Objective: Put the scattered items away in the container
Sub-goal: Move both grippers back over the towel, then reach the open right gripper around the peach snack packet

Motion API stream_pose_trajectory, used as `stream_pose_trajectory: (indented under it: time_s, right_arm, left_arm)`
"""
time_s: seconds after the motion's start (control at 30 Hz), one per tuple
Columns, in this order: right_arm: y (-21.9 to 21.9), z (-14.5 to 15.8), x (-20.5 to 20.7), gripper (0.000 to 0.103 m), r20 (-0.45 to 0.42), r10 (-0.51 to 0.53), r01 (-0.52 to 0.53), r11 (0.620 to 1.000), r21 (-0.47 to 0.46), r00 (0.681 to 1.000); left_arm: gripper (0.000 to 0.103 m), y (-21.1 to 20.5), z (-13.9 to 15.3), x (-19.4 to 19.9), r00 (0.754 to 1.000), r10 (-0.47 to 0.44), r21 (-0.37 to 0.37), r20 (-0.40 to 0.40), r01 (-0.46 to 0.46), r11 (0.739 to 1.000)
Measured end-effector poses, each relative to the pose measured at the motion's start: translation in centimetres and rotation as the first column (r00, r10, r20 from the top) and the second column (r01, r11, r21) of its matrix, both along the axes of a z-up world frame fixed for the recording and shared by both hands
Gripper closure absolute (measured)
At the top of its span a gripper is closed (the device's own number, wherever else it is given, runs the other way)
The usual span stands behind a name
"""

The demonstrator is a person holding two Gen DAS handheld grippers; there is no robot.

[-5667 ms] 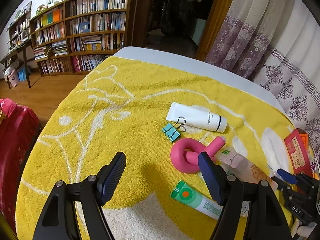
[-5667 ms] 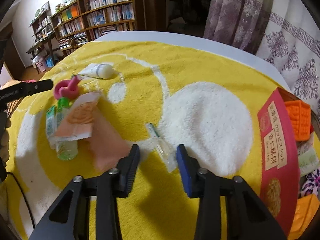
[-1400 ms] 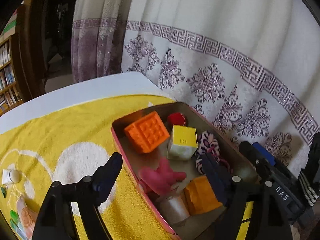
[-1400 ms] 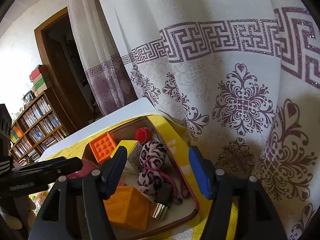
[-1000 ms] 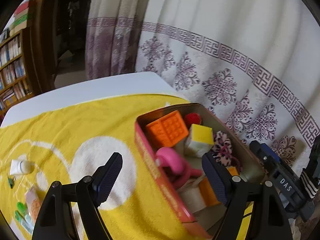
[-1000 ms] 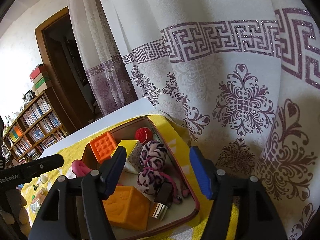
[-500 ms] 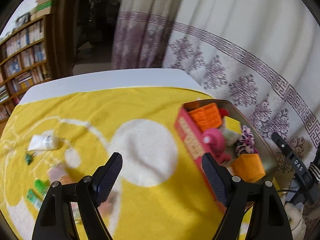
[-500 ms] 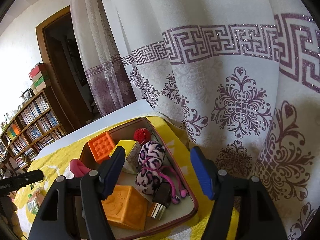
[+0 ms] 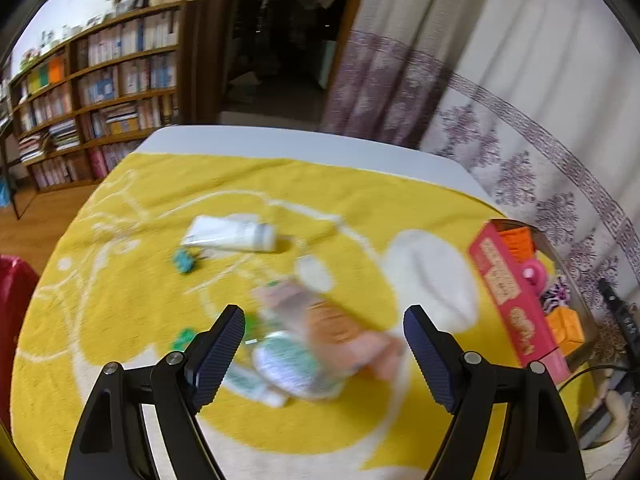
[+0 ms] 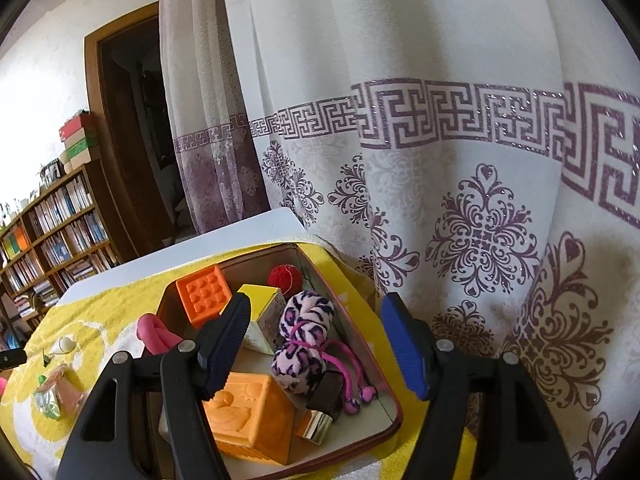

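My left gripper (image 9: pixel 324 344) is open and empty above the yellow towel, over a blurred pile of packets (image 9: pixel 316 340) and a green-capped tube (image 9: pixel 188 336). Farther off lie a white tube (image 9: pixel 232 234) and a teal binder clip (image 9: pixel 185 261). The red tin (image 9: pixel 516 312) stands at the right edge with the pink knot toy (image 9: pixel 534 274) in it. My right gripper (image 10: pixel 316 340) hangs open and empty over the same tin (image 10: pixel 384 408), above a leopard rope toy (image 10: pixel 304 332), orange blocks (image 10: pixel 248 416), a yellow cube (image 10: pixel 266 304) and a red ball (image 10: pixel 285 277).
A patterned curtain (image 10: pixel 460 200) hangs right behind the tin. Bookshelves (image 9: pixel 100 88) and a dark doorway (image 9: pixel 280 48) lie beyond the table's white far edge (image 9: pixel 304 144). Something red (image 9: pixel 12 304) sits off the table at the left.
My left gripper has swung left, away from the tin and over the scattered packets. The pink knot toy stays in the tin. The right gripper has barely moved.
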State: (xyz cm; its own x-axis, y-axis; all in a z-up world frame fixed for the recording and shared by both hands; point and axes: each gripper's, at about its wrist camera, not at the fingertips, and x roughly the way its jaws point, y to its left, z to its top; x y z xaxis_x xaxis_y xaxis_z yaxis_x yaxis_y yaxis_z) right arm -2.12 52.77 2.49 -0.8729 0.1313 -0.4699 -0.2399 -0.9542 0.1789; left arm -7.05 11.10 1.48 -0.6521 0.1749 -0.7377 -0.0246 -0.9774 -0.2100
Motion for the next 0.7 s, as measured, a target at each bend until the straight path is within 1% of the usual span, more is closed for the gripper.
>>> stream_pose_trajectory:
  time_s: [0.07,0.17,0.27,0.33,0.37,0.4,0.47,0.57,0.7]
  right_arm:
    - [-0.7,0.8,0.2,0.031,-0.008,0.023,-0.023,1.000,-0.011,1.000]
    - [-2.7,2.6,0.5,0.031,-0.033,0.094,-0.096,0.995,-0.041,0.995]
    - [-5.9,4.3,0.5,0.023,-0.048,0.205,-0.207,0.978,-0.039,0.978]
    - [-8.7,4.8,-0.2,0.022,-0.015,0.303,-0.303,0.952,-0.032,0.953]
    - [-10.3,4.7,-0.6,0.022,0.010,0.357,-0.356,0.934,-0.039,0.934]
    - [-11.2,4.5,-0.8,0.022,0.021,0.384,-0.383,0.922,-0.047,0.923]
    - [-13.6,3.9,-1.5,0.022,0.052,0.453,-0.448,0.890,-0.081,0.890]
    - [-16.3,2.7,-2.5,0.022,0.091,0.507,-0.497,0.860,-0.114,0.857]
    - [-19.1,1.1,-4.1,0.022,0.145,0.549,-0.534,0.835,-0.133,0.823]
  left_arm:
    - [0.020,-1.7,-0.4,0.4,1.000,0.031,0.004,0.004,-0.031,1.000]
    - [0.020,-4.0,-0.8,0.8,0.997,0.075,0.027,0.012,-0.075,0.997]
    - [0.020,-5.6,-1.3,1.1,0.995,0.101,0.040,0.012,-0.102,0.994]
    - [0.020,-6.1,-1.8,1.3,0.994,0.108,0.033,0.016,-0.109,0.994]
    - [0.020,-6.4,-2.1,1.3,0.994,0.110,0.030,0.022,-0.111,0.993]
    - [0.020,-6.5,-2.5,1.4,0.994,0.109,0.028,0.031,-0.110,0.993]
    - [0.020,-6.8,-3.3,1.2,0.993,0.102,0.035,0.051,-0.104,0.994]
    - [0.020,-7.3,-4.1,1.2,0.993,0.097,0.042,0.064,-0.099,0.994]
    - [0.020,-8.6,-4.4,1.3,0.992,0.110,0.070,0.064,-0.114,0.991]
